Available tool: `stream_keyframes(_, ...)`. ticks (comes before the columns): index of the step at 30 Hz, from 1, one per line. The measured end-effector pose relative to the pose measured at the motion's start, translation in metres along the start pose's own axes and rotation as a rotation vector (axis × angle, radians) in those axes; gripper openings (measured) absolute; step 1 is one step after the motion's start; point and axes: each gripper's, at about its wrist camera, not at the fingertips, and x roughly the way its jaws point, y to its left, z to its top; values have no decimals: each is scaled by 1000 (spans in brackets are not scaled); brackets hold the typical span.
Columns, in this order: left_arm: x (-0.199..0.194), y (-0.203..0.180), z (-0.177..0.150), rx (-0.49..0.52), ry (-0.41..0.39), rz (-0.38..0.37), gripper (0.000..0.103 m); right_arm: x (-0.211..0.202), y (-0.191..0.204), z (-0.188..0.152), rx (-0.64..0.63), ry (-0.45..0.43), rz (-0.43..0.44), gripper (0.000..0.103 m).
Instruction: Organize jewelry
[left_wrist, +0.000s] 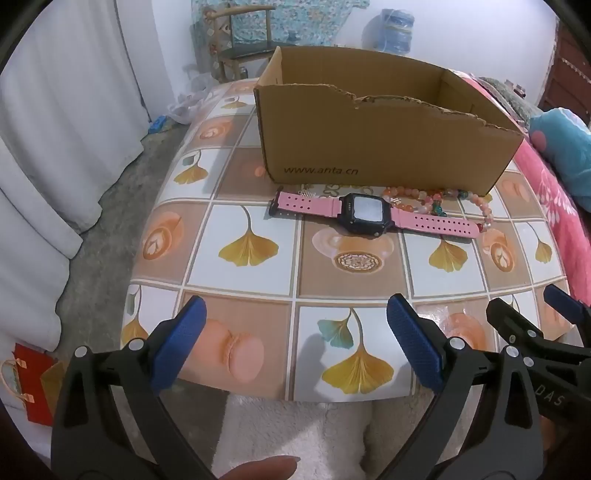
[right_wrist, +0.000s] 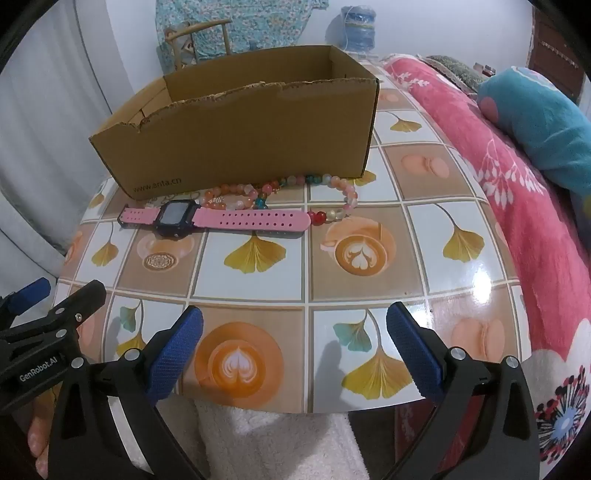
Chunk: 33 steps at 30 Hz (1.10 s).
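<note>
A cardboard box (left_wrist: 384, 133) stands at the far middle of the table (left_wrist: 258, 288). Just before its near wall lie a wristwatch (left_wrist: 364, 216), strap stretched left to right, and a beaded bracelet (left_wrist: 439, 201) right of and behind the watch, touching it. A bed (right_wrist: 517, 206) runs along the table's right side.

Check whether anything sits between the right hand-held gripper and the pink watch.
Nothing visible does. The right hand-held gripper hangs open over the table's near edge, and only bare patterned tabletop lies between it and the pink watch.
</note>
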Motion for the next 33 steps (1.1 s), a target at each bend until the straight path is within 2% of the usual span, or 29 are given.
stream_keyframes(33, -1, 0, 0, -3, -5, -5, 95, 1, 3, -1, 0, -3, 1, 97)
